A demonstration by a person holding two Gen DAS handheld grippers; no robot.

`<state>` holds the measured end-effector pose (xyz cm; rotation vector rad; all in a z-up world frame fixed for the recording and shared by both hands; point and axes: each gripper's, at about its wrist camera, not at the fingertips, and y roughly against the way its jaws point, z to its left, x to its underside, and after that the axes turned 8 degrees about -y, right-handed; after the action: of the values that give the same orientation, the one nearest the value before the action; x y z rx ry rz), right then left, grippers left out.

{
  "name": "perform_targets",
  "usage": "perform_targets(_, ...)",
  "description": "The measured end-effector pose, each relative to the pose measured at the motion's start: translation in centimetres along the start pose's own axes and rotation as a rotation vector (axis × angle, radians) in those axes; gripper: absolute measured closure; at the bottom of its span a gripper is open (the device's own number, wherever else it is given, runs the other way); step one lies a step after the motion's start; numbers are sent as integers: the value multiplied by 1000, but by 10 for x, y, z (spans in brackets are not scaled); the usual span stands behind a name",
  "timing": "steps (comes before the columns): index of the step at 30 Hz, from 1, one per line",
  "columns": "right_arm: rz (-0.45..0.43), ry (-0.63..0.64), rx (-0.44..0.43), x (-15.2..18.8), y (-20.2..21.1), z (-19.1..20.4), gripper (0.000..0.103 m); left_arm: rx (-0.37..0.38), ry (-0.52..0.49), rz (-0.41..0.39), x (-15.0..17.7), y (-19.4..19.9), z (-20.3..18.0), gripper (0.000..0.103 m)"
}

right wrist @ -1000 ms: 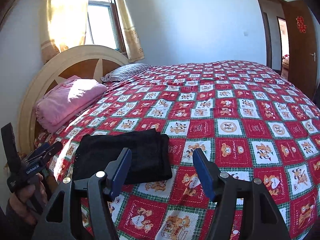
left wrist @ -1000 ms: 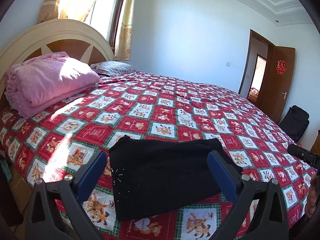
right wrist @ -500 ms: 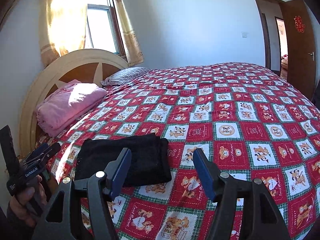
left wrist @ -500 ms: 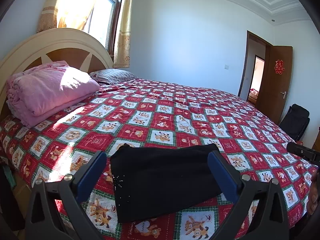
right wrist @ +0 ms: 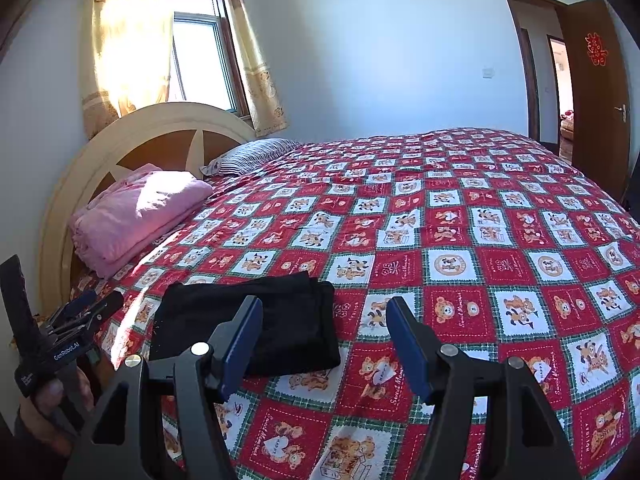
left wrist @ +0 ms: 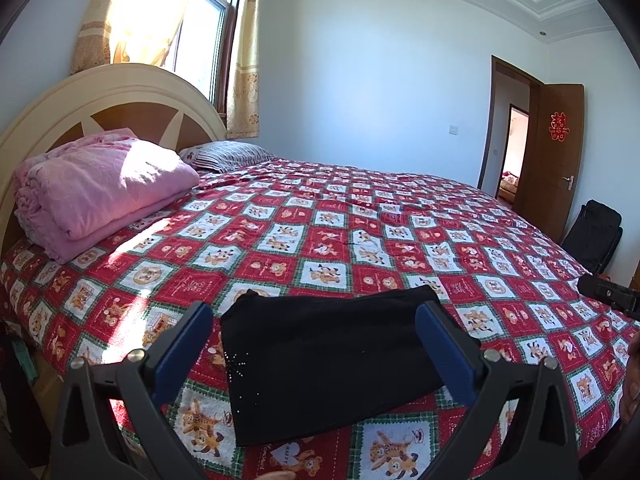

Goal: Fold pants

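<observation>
The black pants (left wrist: 320,360) lie folded into a flat rectangle near the front edge of the bed, with small sparkly studs along their left side. They also show in the right wrist view (right wrist: 260,324). My left gripper (left wrist: 316,344) is open and empty, held above and short of the pants. My right gripper (right wrist: 324,340) is open and empty, off to the right of the pants and above the bedspread. The left gripper (right wrist: 76,316) also shows at the far left of the right wrist view.
The bed has a red patchwork bedspread (left wrist: 360,240) with bear prints. A folded pink blanket (left wrist: 100,188) and a striped pillow (left wrist: 228,154) lie by the headboard (left wrist: 100,96). A brown door (left wrist: 556,160) stands open at the right, with a black bag (left wrist: 596,236) beside it.
Both grippers have risen and drawn back a little from the bed, staying open. The folded pants have not moved.
</observation>
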<state>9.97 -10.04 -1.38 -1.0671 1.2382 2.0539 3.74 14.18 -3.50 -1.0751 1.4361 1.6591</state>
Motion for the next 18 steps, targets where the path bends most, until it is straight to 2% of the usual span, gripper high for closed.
perform_targets(13,-10,18,5,1,3,4,37,-42,0,-1,-2,-1,-2,0)
perform_targets(18,-4,16,4,2,-1,4,37,-18,1,1,2,-2,0,0)
